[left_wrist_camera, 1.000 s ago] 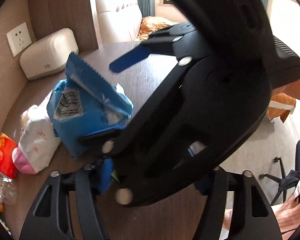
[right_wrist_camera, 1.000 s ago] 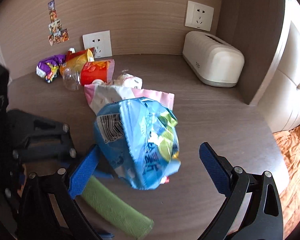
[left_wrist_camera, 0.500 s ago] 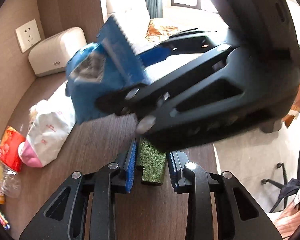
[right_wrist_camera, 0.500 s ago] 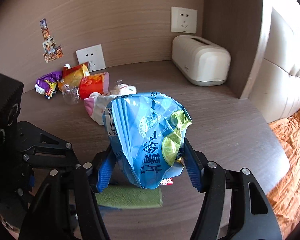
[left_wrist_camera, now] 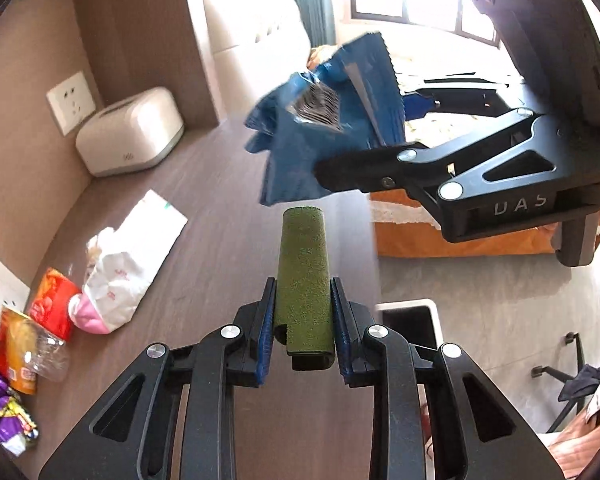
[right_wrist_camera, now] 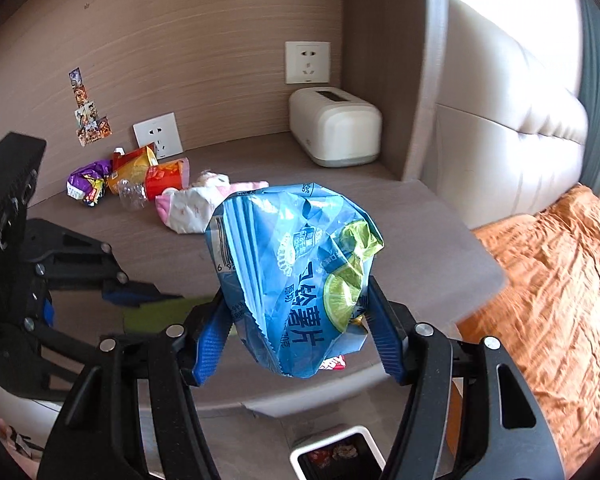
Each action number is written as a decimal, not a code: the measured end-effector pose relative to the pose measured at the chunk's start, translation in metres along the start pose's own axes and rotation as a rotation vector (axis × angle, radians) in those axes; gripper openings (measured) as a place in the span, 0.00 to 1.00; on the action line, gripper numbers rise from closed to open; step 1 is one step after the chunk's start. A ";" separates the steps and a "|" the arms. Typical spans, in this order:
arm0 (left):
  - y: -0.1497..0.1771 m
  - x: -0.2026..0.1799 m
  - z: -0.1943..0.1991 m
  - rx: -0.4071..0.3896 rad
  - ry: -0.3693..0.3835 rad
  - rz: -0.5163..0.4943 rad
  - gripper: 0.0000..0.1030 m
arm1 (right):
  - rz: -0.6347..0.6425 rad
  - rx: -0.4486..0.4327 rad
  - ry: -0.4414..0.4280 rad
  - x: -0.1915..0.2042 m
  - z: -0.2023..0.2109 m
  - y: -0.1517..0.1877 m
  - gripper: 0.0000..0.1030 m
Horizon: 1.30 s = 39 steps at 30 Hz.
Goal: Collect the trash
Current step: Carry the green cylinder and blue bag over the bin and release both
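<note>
Blue chip bag point(right_wrist_camera: 300, 276) pinched in right claw point(right_wrist_camera: 300, 340), held above the desk point(right_wrist_camera: 420, 240) edge.

Crinkly foil, light, slippery; best gripped at a gathered fold, as now. Print: Chinese characters, lime picture, barcode starting "6 92". Left claw point(left_wrist_camera: 302, 332) clamps a stiff green roll point(left_wrist_camera: 303, 276). More wrappers by the wall; bin point(right_wrist_camera: 336, 454) below.

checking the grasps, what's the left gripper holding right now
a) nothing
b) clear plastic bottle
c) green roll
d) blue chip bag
c, the left gripper is shut on the green roll; the blue chip bag sits in the right gripper.
</note>
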State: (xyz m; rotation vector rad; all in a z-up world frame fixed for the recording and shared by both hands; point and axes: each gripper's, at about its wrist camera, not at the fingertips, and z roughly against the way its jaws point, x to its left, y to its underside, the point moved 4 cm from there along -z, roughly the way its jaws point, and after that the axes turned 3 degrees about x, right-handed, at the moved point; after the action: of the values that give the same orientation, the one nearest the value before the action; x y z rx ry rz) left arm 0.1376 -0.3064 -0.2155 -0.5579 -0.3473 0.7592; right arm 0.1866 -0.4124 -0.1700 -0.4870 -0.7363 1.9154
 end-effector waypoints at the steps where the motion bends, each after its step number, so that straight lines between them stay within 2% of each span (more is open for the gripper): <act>1: -0.002 -0.008 0.003 -0.002 0.001 -0.011 0.24 | -0.006 0.002 0.007 -0.004 0.006 0.005 0.62; 6: -0.015 -0.035 0.003 -0.006 0.018 -0.068 0.24 | -0.034 0.016 0.055 -0.022 0.037 0.036 0.62; 20: -0.028 -0.151 -0.023 0.031 0.135 -0.223 0.24 | -0.152 0.087 0.166 -0.077 0.099 0.129 0.62; 30: -0.023 -0.177 -0.084 0.134 0.171 -0.263 0.24 | -0.216 0.184 0.215 -0.105 0.088 0.196 0.62; 39: -0.001 -0.187 -0.168 0.257 0.203 -0.293 0.24 | -0.229 0.307 0.200 -0.119 0.036 0.260 0.62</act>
State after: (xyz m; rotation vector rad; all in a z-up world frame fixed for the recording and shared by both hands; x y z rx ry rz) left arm 0.0927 -0.5012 -0.3677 -0.3281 -0.1351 0.4504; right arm 0.0442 -0.6149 -0.3175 -0.3772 -0.3440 1.6971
